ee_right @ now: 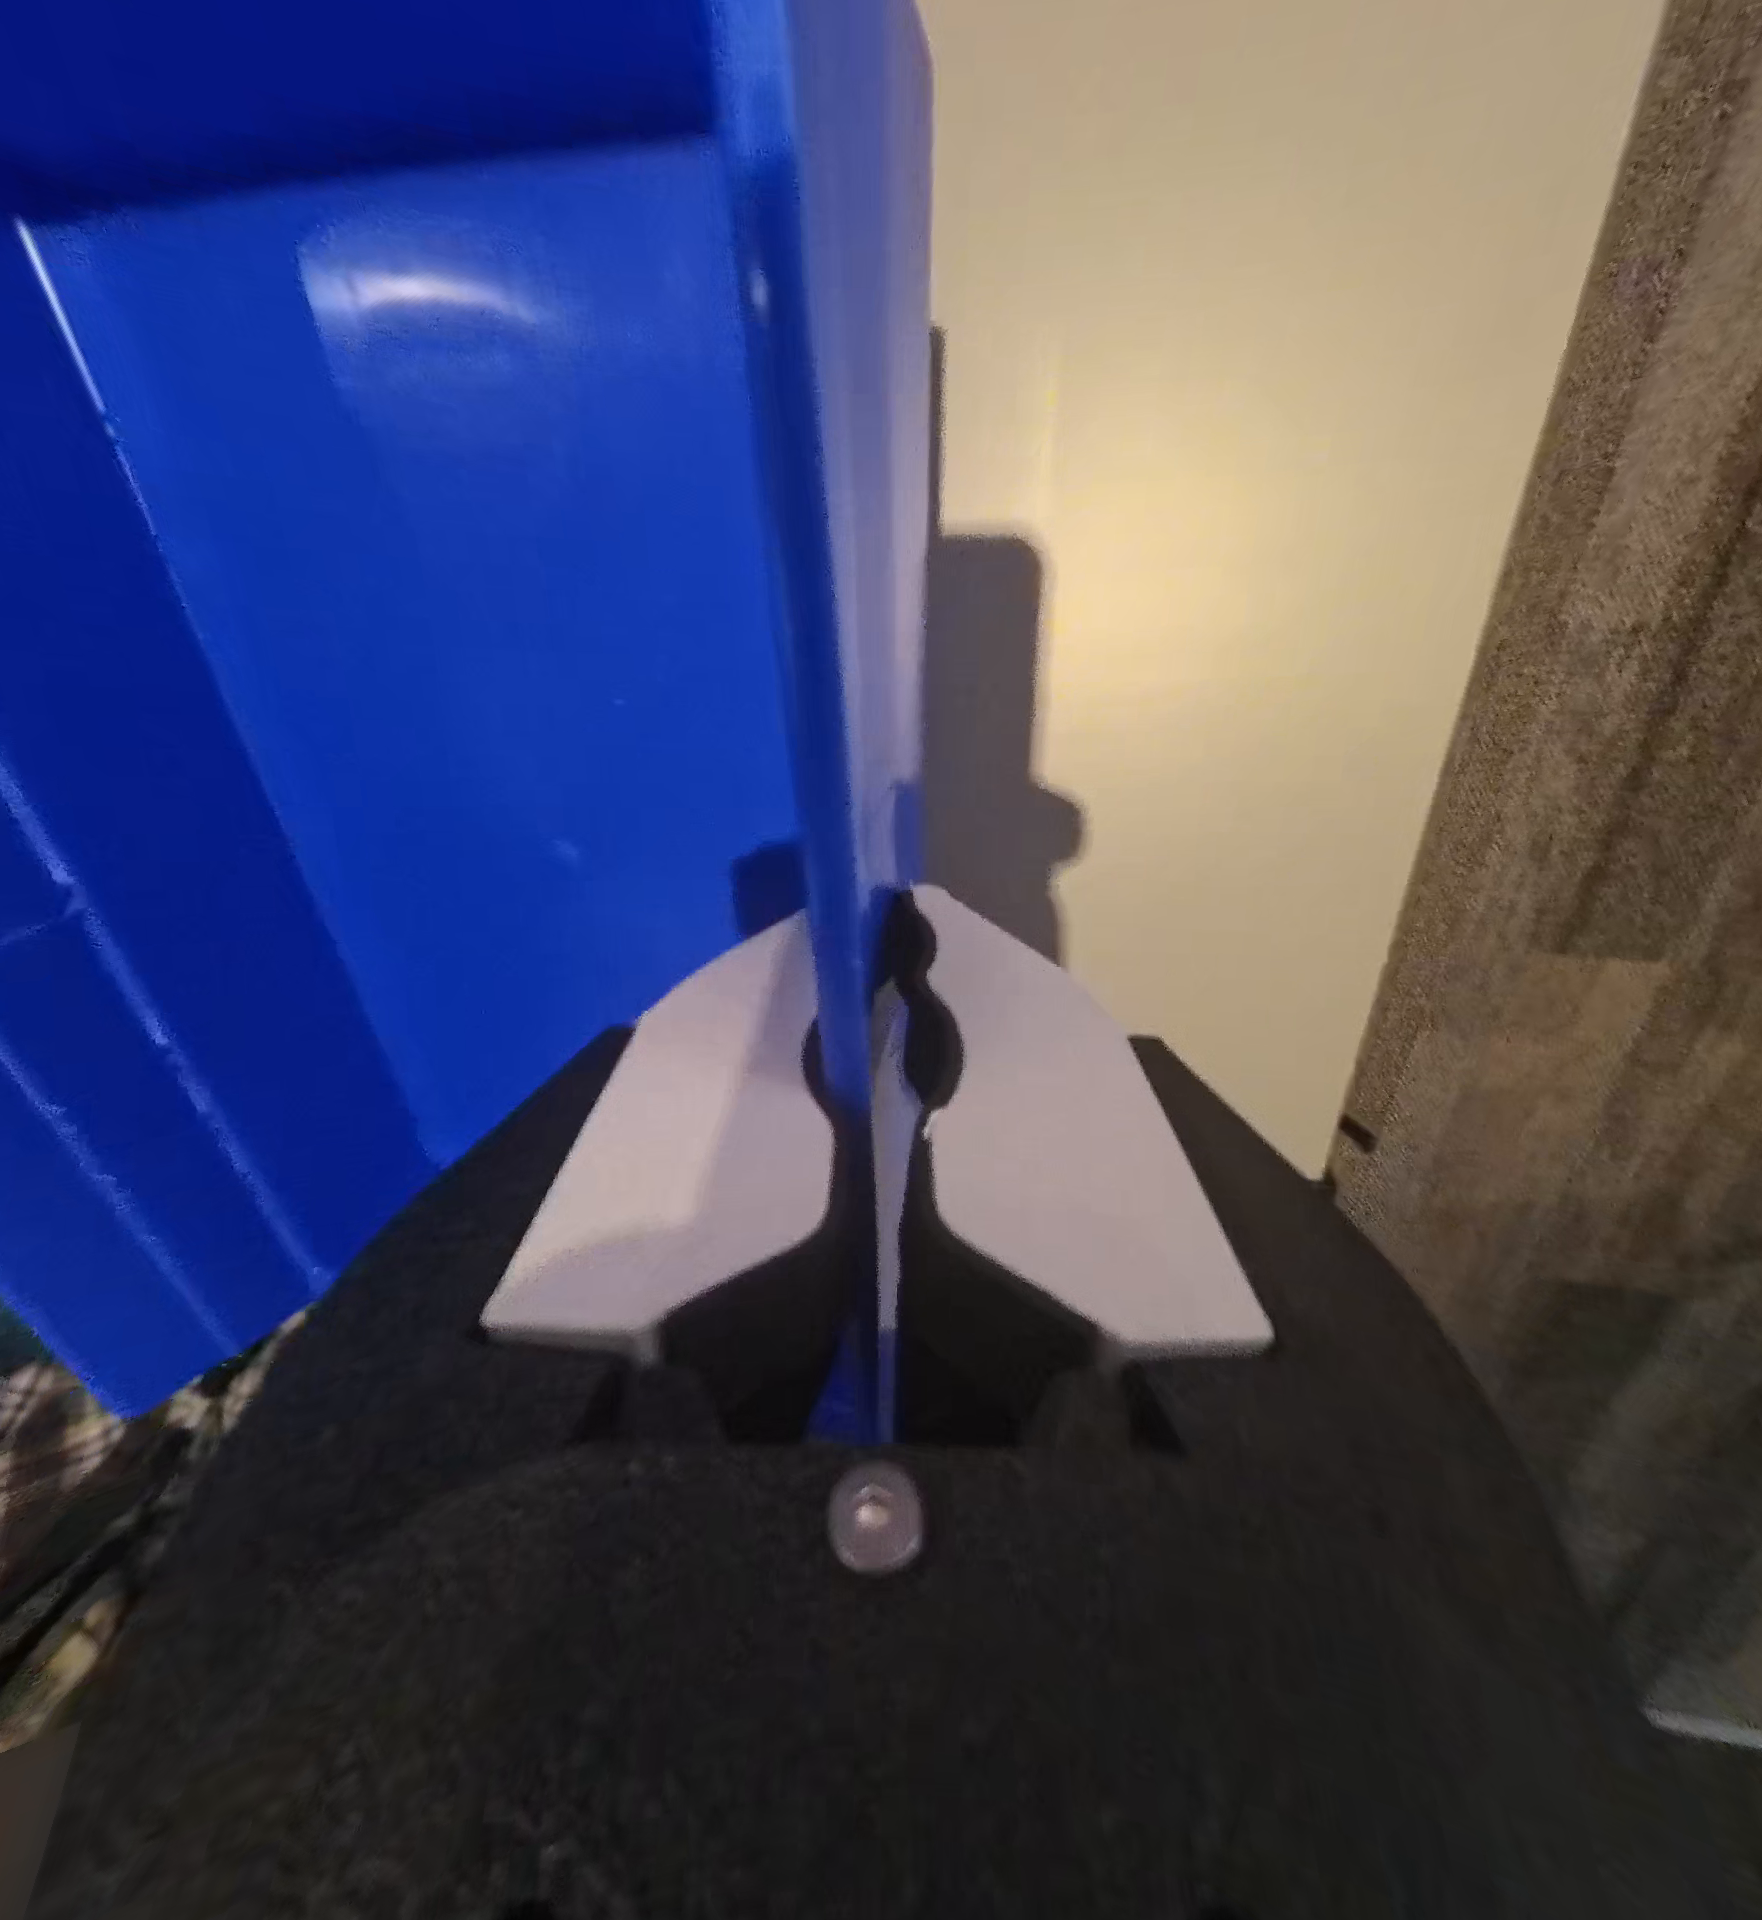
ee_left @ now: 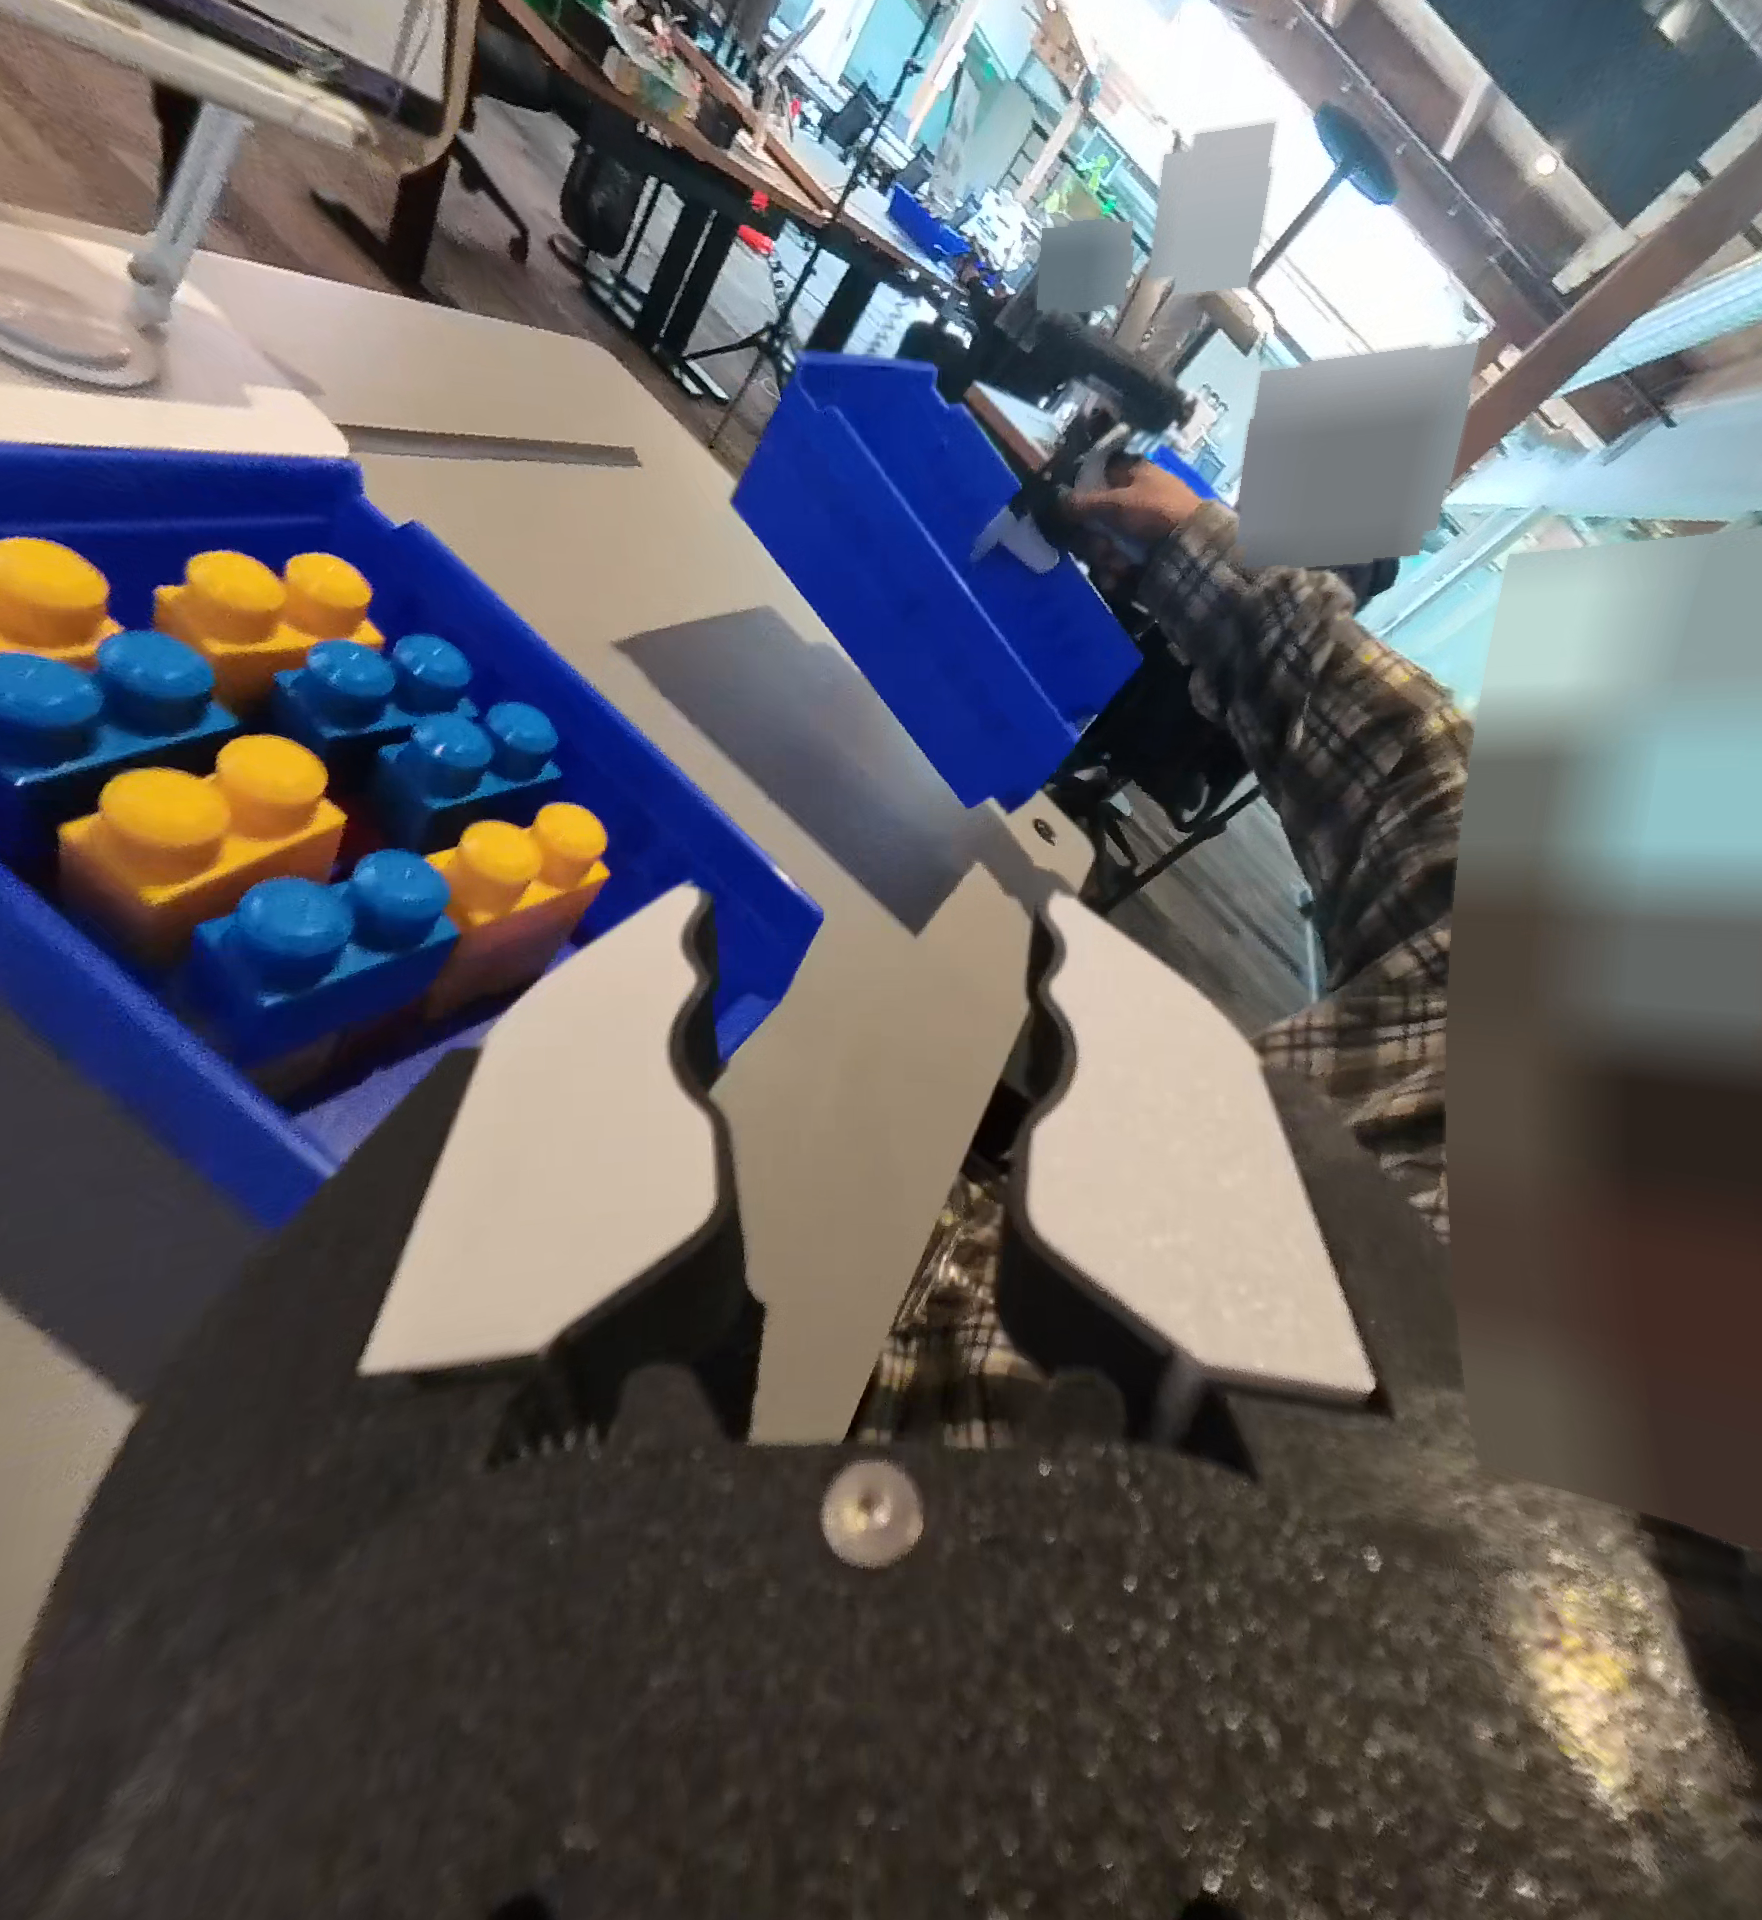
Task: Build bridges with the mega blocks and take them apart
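The table (ee_left: 503, 499) is pale grey and smooth, with a narrow slot cut in it behind the near bin (ee_left: 648, 790). That blue bin sits on its left part, holding yellow blocks (ee_left: 202, 831) and blue blocks (ee_left: 326, 945) packed studs-up. Farther back on the table stands a white lamp base (ee_left: 56, 322). The table's right edge meets grey floor (ee_right: 1625, 831).

Right gripper (ee_right: 882, 997) clamps thin wall of blue bin (ee_right: 389, 623), bin tilted above pale table (ee_right: 1220, 520).
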The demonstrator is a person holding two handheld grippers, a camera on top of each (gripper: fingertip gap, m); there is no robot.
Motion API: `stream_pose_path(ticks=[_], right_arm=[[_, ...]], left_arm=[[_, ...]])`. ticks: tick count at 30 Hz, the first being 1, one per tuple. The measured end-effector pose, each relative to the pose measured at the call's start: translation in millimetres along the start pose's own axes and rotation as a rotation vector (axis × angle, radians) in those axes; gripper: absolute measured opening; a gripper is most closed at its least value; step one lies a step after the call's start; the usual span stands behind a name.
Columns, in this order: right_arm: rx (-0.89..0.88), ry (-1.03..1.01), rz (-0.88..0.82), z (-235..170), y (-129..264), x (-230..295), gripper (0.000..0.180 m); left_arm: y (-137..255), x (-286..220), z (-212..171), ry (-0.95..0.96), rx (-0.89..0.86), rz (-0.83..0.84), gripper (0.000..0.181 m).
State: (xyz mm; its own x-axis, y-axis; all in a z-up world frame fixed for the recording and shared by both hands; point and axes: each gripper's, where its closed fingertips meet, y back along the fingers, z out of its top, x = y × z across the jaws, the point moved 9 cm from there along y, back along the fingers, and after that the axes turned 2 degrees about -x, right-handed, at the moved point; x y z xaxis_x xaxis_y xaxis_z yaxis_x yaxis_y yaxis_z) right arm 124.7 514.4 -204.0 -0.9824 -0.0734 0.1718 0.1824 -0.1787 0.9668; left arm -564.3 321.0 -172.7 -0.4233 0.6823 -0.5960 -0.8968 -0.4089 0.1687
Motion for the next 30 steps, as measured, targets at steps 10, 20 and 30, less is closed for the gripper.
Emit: stream_pose_path(ticks=[10, 20, 30], right_arm=[[0.102, -0.006, -0.065, -7.0, -49.2, -68.7, 0.004], [0.111, -0.012, -0.01, -10.2, -74.2, -108.4, 0.004], [0.071, 0.021, 0.025, -9.0, -83.7, -119.9, 0.004]], left_arm=[[6.8, 0.4, -39.0, 0.059, 0.048, 0.019, 0.054], [-13.7, -5.5, -30.3, 0.06, 0.053, 0.01, 0.052], [-35.2, -14.8, -25.5, 0.044, 0.092, -0.009, 0.051]])
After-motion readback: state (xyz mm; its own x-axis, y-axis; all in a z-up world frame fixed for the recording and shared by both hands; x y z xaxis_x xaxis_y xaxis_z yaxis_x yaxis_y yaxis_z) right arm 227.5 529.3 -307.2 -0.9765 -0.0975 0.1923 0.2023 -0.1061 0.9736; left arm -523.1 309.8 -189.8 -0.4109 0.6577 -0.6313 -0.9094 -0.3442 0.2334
